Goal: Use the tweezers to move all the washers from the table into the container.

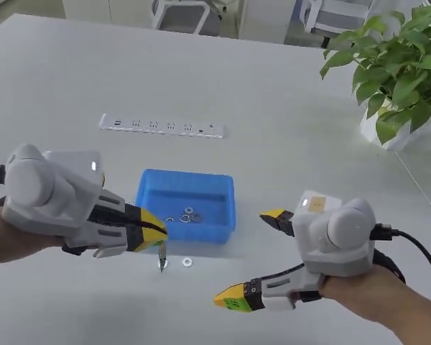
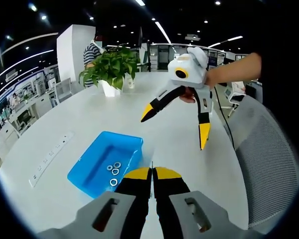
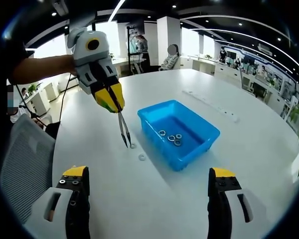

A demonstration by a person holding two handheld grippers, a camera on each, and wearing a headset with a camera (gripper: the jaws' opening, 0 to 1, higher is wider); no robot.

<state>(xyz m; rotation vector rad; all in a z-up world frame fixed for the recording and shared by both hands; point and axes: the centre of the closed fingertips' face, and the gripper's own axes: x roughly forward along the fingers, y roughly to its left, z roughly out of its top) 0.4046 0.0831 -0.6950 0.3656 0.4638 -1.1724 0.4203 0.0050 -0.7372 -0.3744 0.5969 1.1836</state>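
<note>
Now 3 washers (image 3: 171,137) in container (image 3: 192,153) — 2 on table (image 3: 154,199).

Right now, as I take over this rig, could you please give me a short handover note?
Left gripper: shut on the tweezers, tips down at the table beside a first washer.
Right gripper: open, empty, near the container.
Done: a few washers lie in the container.
Left: the first washer and a second washer close by it, both on the table.
</note>
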